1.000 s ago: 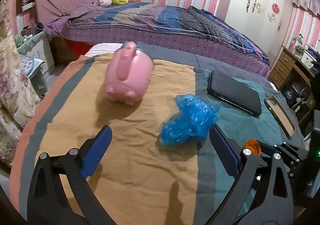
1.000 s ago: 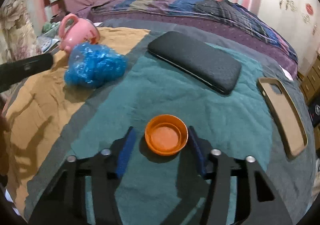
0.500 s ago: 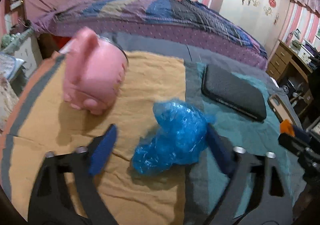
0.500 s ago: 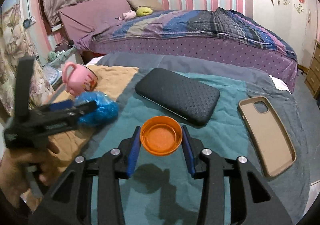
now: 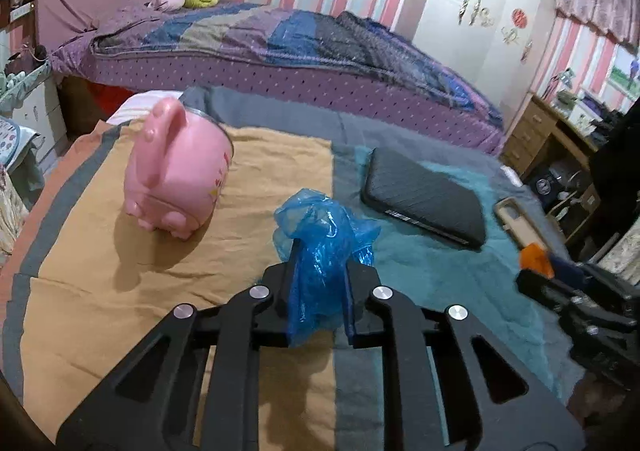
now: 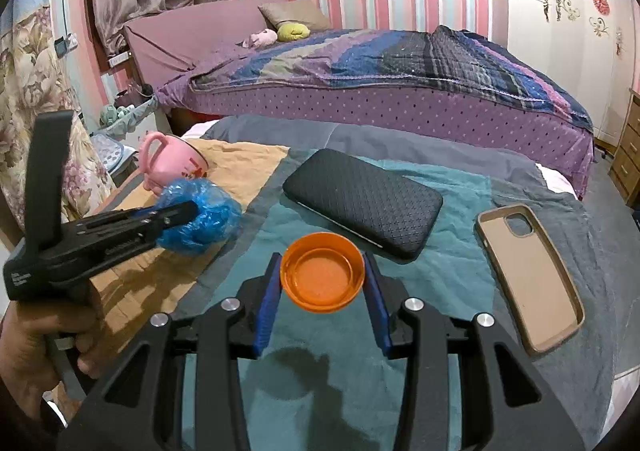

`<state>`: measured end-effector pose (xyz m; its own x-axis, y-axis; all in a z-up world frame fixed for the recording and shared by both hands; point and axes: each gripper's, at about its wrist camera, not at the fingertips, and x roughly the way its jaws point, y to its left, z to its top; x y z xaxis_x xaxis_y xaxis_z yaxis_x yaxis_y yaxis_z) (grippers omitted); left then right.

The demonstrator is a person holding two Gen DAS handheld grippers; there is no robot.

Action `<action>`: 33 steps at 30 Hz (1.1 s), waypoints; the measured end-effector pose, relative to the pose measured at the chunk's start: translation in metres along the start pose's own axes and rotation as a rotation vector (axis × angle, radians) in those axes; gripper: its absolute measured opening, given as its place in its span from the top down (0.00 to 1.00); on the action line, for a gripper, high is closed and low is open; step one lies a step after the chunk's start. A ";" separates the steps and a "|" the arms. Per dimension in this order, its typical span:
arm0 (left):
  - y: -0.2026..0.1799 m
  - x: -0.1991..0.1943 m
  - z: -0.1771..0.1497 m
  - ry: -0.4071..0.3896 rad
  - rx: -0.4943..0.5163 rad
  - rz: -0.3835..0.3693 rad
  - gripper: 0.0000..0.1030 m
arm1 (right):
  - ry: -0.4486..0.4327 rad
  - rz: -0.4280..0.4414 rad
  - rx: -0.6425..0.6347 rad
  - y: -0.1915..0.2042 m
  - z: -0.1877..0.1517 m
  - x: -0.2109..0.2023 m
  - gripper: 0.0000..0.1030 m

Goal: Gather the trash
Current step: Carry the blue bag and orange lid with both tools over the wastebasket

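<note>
Left wrist view shows our left gripper (image 5: 320, 283), whose jaws have just been closing, pinched on the crumpled blue plastic bag (image 5: 324, 239) over the striped blanket (image 5: 120, 291) — its bunched length runs away from us, along the fingers. Our right gripper (image 6: 323, 283) clamps the orange lid (image 6: 322, 277), open face up, above the teal stripe. We judge both pieces collected; we see no bin, so dropping them off remains.

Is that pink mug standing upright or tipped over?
Tipped over. The pink mug lies on its side on the orange cloth, handle pointing up, little feet toward the camera and its rim facing away.
</note>
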<state>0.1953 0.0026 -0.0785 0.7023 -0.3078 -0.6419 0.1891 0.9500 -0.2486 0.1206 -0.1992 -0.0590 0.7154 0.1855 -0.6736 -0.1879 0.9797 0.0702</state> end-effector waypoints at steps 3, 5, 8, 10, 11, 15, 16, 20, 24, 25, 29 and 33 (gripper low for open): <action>0.001 -0.014 0.002 -0.024 -0.011 -0.018 0.87 | -0.002 -0.007 -0.011 0.003 -0.001 -0.005 0.62; 0.001 -0.024 0.002 -0.041 -0.015 -0.033 0.87 | -0.021 -0.009 -0.014 0.005 -0.001 -0.014 0.62; -0.009 -0.041 0.002 -0.062 0.012 -0.066 0.87 | -0.049 -0.008 -0.009 0.006 -0.002 -0.027 0.62; -0.017 -0.050 0.000 -0.071 0.044 -0.072 0.87 | -0.058 -0.007 -0.006 0.006 -0.005 -0.031 0.62; -0.020 -0.054 -0.002 -0.075 0.056 -0.073 0.87 | -0.065 -0.007 -0.006 0.007 -0.006 -0.036 0.62; -0.037 -0.073 -0.008 -0.089 0.098 -0.098 0.87 | -0.094 -0.009 -0.020 0.010 -0.006 -0.055 0.62; -0.040 -0.076 -0.009 -0.094 0.105 -0.100 0.87 | -0.105 -0.013 -0.026 0.011 -0.006 -0.061 0.62; -0.051 -0.101 -0.015 -0.129 0.105 -0.123 0.87 | -0.131 -0.026 -0.027 0.009 -0.009 -0.080 0.62; -0.067 -0.126 -0.026 -0.160 0.133 -0.147 0.87 | -0.149 -0.052 -0.034 0.006 -0.017 -0.099 0.62; -0.069 -0.128 -0.029 -0.160 0.139 -0.151 0.87 | -0.156 -0.062 -0.038 0.006 -0.019 -0.107 0.62; -0.082 -0.138 -0.039 -0.165 0.149 -0.172 0.87 | -0.184 -0.080 -0.031 0.001 -0.024 -0.133 0.62; -0.097 -0.147 -0.044 -0.183 0.151 -0.196 0.87 | -0.219 -0.094 -0.017 -0.009 -0.033 -0.160 0.62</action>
<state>0.0438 -0.0464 0.0081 0.7517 -0.4839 -0.4481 0.4229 0.8750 -0.2355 -0.0147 -0.2402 0.0235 0.8589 0.1071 -0.5008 -0.1231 0.9924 0.0011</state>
